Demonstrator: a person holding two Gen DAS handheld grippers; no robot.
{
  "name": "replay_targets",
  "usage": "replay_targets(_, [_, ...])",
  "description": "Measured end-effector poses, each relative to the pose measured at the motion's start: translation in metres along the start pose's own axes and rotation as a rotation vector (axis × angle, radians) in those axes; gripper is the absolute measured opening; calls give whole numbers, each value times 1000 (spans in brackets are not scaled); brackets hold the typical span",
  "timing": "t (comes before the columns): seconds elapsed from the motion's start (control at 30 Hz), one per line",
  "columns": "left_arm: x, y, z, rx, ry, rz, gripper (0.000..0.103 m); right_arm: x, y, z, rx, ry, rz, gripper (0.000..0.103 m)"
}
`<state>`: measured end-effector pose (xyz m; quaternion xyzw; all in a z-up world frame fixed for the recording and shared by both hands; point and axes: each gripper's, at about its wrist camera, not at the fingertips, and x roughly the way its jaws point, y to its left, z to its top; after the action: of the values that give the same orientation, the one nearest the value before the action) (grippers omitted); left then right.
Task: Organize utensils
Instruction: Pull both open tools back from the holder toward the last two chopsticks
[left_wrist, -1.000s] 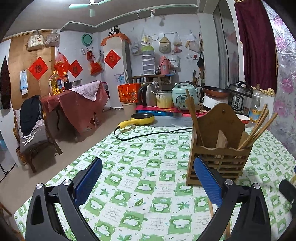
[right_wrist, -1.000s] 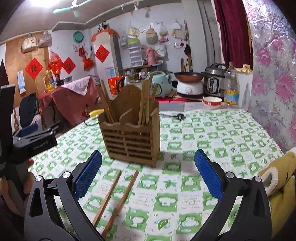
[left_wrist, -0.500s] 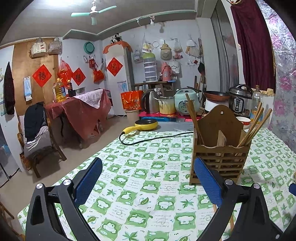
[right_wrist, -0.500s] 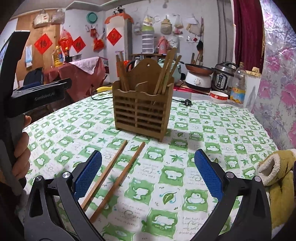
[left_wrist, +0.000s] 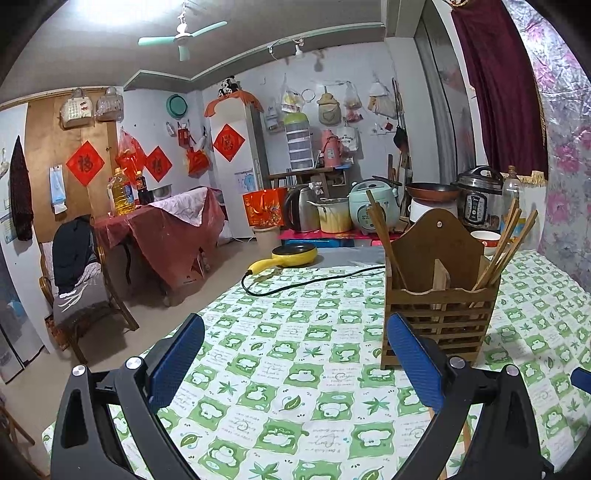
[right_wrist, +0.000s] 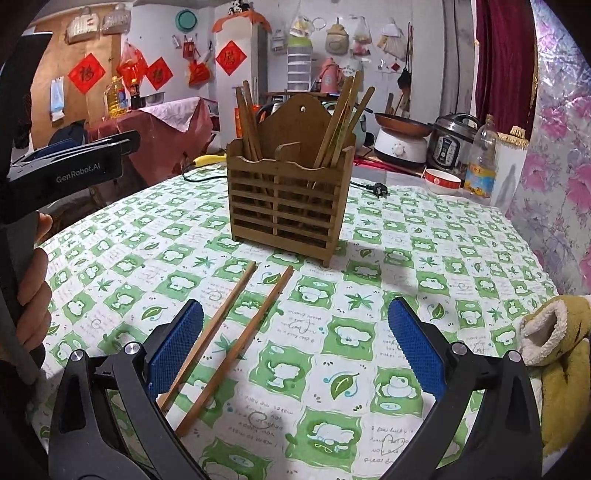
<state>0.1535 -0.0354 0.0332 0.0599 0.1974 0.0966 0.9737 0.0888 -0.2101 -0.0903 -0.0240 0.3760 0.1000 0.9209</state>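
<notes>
Chopsticks (right_wrist: 236, 332), two loose ones, lie side by side on the green-and-white checked tabletop (right_wrist: 424, 266), just in front of a slatted wooden utensil holder (right_wrist: 288, 199) that stands upright near the middle of the cloth. The holder has two compartments split by a divider; a few more chopsticks lean in the left one and a bunch fan out of the right one. The right claw (right_wrist: 295, 347) hovers low over the cloth with its blue pads spread wide and nothing between them; the near ends of the loose pair run toward its left finger (right_wrist: 175, 343). The left claw (left_wrist: 295, 365) is also wide and empty, held above the tabletop to the left of the holder, its right pad overlapping the holder's lower corner in the left wrist view. From the right wrist view a hand (right_wrist: 35, 295) grips the left tool's handle at the frame's left edge. Beyond the holder, a black cord (left_wrist: 314, 282) trails across the tabletop toward a yellow pan (left_wrist: 291, 254).
</notes>
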Motion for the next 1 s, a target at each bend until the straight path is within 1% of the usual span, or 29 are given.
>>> replay_targets(0.4, [-2,-1,0,15,-3,4,97,6,-12,0,66,34,3,97])
replay_targets(0.53, [-2,-2,-1,15,-3,4,97,7,-13,0,67,41,1,97])
replay_targets(0.67, [-1,-2,-6,33,23,-9,97,7,-13,-2,66,50,-8,97])
replay_targets(0.73, [-1,-2,-13,55,59,-43,97,4,-15,-5,73,51,-8,97])
replay_targets(0.8, [0,-1,-22,74,110,-100,97,1,-19,-10,83,50,-14,97])
replay_targets(0.83, [1,0,-31,93,148,-151,97,-1,-22,-13,94,51,-22,97])
replay_targets(0.87, [2,-2,-35,113,172,-176,97,-3,-27,-14,116,52,-27,97])
replay_targets(0.9, [3,-2,-41,138,202,-219,97,-4,-32,-15,141,52,-26,97])
replay_targets(1.0, [2,-6,-50,171,250,-333,97,-3,-53,-15,240,54,-29,97])
